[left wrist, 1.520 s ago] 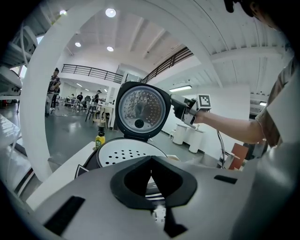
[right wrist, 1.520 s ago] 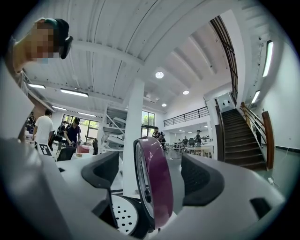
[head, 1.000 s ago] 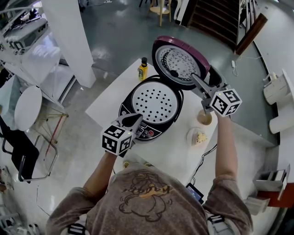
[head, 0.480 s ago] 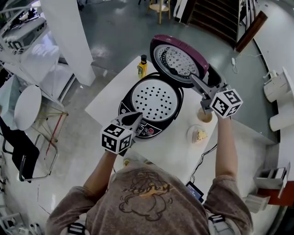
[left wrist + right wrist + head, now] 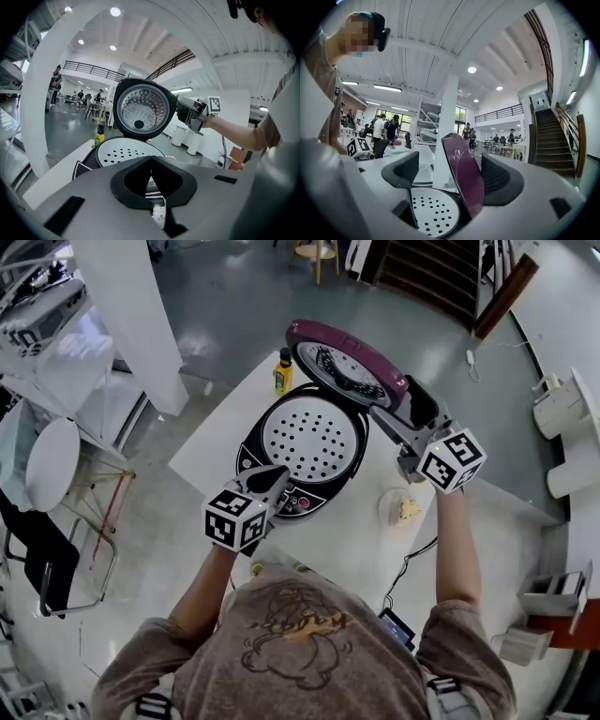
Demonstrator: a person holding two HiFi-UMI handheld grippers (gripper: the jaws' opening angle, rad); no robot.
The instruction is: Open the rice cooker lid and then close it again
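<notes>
**A:** Entry one, the task's thing?

**B:** Black round rice cooker [image 5: 258, 457] on the white table [image 5: 211, 446]. Its maroon domed lid [image 5: 342, 345] is raised on the rear hinge and stands above the white perforated inner tray [image 5: 309, 435].

**A:** Tools?

**B:** Right gripper [image 5: 454, 173]: at the cooker's right, jaws wide apart with the lid's rim standing between them, not clamped. Left gripper [image 5: 151, 173]: at the cooker's front, over the control panel, jaws together, nothing held.

**A:** Hazards?

**B:** My judgement only. Unclamped, the lid could slip from the pad and slam, jolting the cooker. An off-centre push might leave the latch uncaught. The small yellow bottle [image 5: 281, 373] behind the cooker and the small plate [image 5: 383, 509] at its right front could get knocked.
</notes>
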